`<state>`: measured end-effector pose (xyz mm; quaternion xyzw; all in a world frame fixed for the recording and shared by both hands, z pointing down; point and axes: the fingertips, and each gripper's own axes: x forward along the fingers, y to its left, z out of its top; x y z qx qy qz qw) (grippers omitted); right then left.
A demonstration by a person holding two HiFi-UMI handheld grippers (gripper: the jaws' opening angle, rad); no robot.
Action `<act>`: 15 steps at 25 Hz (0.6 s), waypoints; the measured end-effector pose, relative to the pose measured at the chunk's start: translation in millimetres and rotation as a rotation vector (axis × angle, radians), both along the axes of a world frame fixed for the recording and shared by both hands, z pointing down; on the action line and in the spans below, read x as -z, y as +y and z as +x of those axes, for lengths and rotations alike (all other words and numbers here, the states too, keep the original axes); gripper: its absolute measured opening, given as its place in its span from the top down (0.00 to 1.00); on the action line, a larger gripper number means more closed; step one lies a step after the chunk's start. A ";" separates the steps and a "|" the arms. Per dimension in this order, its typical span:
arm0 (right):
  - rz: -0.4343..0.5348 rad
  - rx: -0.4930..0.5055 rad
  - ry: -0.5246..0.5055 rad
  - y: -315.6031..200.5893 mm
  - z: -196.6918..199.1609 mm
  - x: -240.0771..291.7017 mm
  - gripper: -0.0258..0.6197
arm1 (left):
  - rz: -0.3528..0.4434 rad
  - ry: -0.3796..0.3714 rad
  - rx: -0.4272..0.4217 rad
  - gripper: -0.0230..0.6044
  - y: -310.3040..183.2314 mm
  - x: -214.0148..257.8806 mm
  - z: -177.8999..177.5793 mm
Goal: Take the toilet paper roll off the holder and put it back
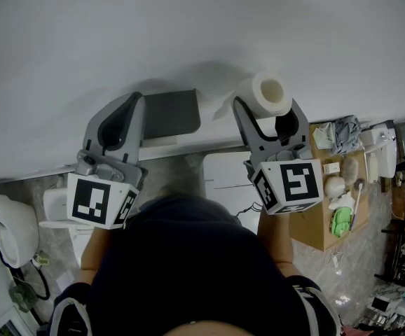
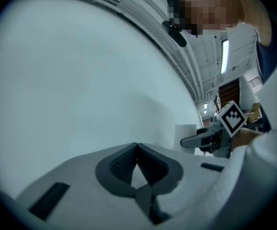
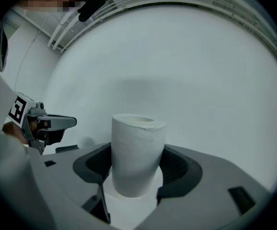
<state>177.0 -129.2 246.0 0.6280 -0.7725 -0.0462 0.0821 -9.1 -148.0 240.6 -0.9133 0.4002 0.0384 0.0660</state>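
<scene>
right now the right gripper (image 1: 269, 117) is clamped on the toilet paper roll (image 1: 267, 93), its two dark jaws pressed against opposite sides of the roll's white body. the right gripper view shows the roll standing upright between the pads with its hollow core facing up. the roll is off the dark grey holder (image 1: 171, 113), held in the air just to the right of it and close to the wall (image 1: 188, 33).

the left gripper (image 1: 129, 110) is closed, its pad tips meeting with nothing between them, and it sits just left of the holder.

the wall is plain, smooth and white and fills most of every view. a narrow white ledge (image 1: 181, 144) runs along below the holder. beneath it lies a pale marbled floor (image 1: 181, 166) with a white panel (image 1: 223, 177) on it. at the right stands a wooden table (image 1: 314, 229) cluttered with small things, among them something green (image 1: 340, 220). the left gripper view catches a long ceiling light (image 2: 224, 56) overhead.
</scene>
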 end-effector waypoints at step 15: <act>0.022 0.011 0.000 1.1 -2.5 8.5 0.48 | -0.001 -0.001 0.008 0.96 0.2 -0.7 -1.9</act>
